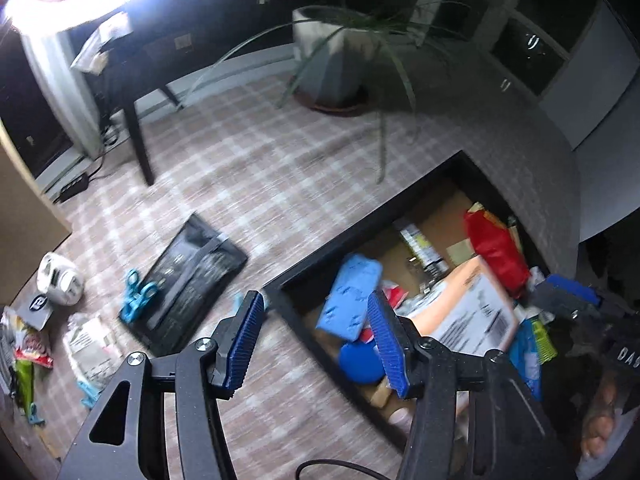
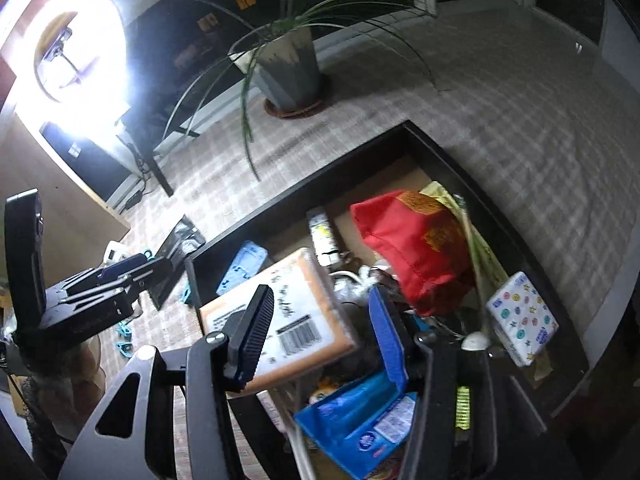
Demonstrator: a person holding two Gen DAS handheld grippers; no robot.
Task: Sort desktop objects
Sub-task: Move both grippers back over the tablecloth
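Observation:
A black open box (image 1: 360, 220) lies on the checked cloth, filled with an orange parcel (image 1: 472, 304), a red bag (image 1: 496, 248), a light blue pack (image 1: 352, 292) and a blue round thing (image 1: 356, 364). My left gripper (image 1: 316, 300) hangs open over the box's left rim, nothing between its blue pads. In the right wrist view my right gripper (image 2: 320, 294) stands open above the orange parcel (image 2: 296, 312), apart from it. Beside it lie the red bag (image 2: 420, 248), a dotted tissue pack (image 2: 520, 316) and a blue wipes pack (image 2: 356, 420).
Left of the box lie a black pouch (image 1: 196, 280), blue scissors (image 1: 136, 296), a white device (image 1: 60, 284) and snack packets (image 1: 32, 348). A potted plant (image 1: 328, 64) stands at the back, its leaves hanging over the cloth. A ring light (image 2: 76, 52) glares at the far left.

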